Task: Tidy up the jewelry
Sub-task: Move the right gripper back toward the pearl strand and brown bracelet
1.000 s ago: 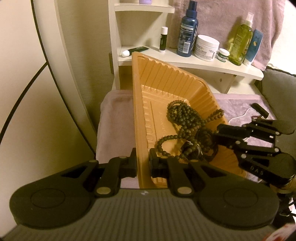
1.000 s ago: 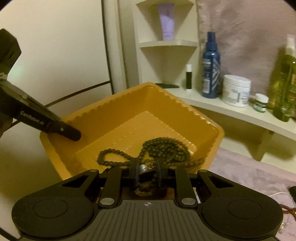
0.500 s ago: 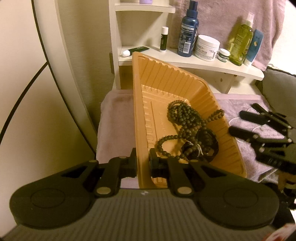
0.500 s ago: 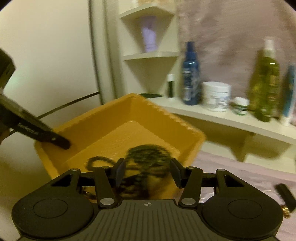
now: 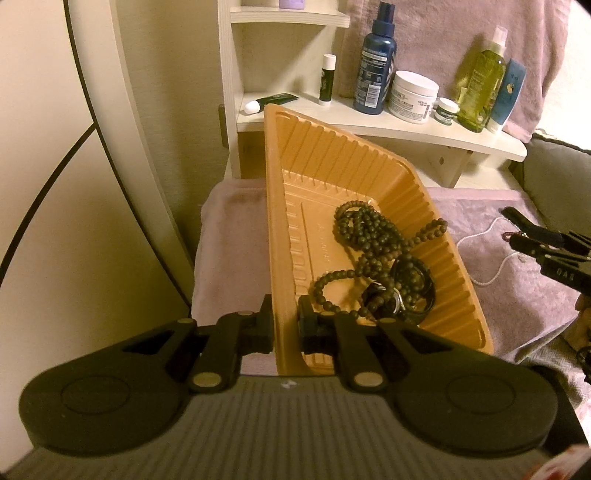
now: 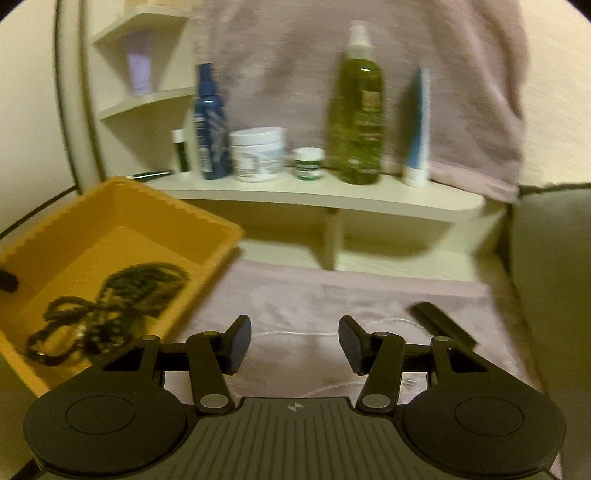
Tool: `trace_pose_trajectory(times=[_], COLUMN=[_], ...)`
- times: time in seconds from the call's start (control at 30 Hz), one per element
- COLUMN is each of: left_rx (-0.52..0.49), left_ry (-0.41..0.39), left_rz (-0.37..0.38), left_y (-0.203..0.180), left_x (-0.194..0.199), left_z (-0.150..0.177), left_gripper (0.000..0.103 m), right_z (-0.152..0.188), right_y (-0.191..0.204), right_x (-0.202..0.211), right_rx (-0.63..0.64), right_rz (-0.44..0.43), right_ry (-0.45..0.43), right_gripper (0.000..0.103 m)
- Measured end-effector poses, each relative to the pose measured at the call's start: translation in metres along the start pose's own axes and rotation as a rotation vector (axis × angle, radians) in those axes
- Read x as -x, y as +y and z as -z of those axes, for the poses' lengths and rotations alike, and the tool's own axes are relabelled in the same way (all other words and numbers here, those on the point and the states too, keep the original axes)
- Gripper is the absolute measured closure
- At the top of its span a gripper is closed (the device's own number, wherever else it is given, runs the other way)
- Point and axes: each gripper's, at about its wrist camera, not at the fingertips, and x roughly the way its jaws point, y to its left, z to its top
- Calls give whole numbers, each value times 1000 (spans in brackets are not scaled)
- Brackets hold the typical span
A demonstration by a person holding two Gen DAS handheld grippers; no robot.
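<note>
Dark beads [image 5: 373, 254] lay heaped inside orange tray [image 5: 332, 173], tangled with black band [image 5: 413, 288] at near right corner; one strand ran up right wall to rim. In right wrist view, beads [image 6: 110, 295] blurred, seen in tray [image 6: 207, 236] at lower left. Tray tilted, held up over mauve cloth [image 5: 229, 251]. Left gripper [image 5: 286, 325] clenched on tray's near left wall, one finger outside, one inside, touching both faces. Right gripper [image 6: 291, 343] released, jaws spread wide, nothing between, hovering above cloth [image 6: 295, 295] just right of tray. Right gripper [image 5: 546, 247] seen at right edge of left wrist view, apart from tray. Thin white cord [image 5: 491, 254] lay looped on cloth near right gripper. Black bar [image 6: 443, 325] lay on cloth ahead of right finger. Behind, white shelf [image 5: 406, 129] carried blue bottle [image 5: 375, 62], white jar [image 5: 413, 96], small jar [image 5: 447, 110], green bottle [image 5: 480, 81], blue tube [image 5: 508, 92], lip balm [image 5: 327, 81] and lying dark tube [image 5: 269, 101]. Mauve towel [image 5: 461, 33] hung behind shelf. Right wrist view motion-blurred.
</note>
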Motion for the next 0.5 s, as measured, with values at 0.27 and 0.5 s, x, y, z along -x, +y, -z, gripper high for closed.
trace_pose_trajectory(times=[0.27,0.5], left_rx=[0,0], left_ry=[1,2], left_rz=[-2,-2], left_y=[0,0], left_x=[0,0], left_z=[0,0], left_gripper=[93,93], right_z=[11,21], right_y=[-26,-43], right_x=[2,-2], right_rx=[-22,-29], right_rz=[56,100], right_ry=[6,9], right_gripper=[50,50])
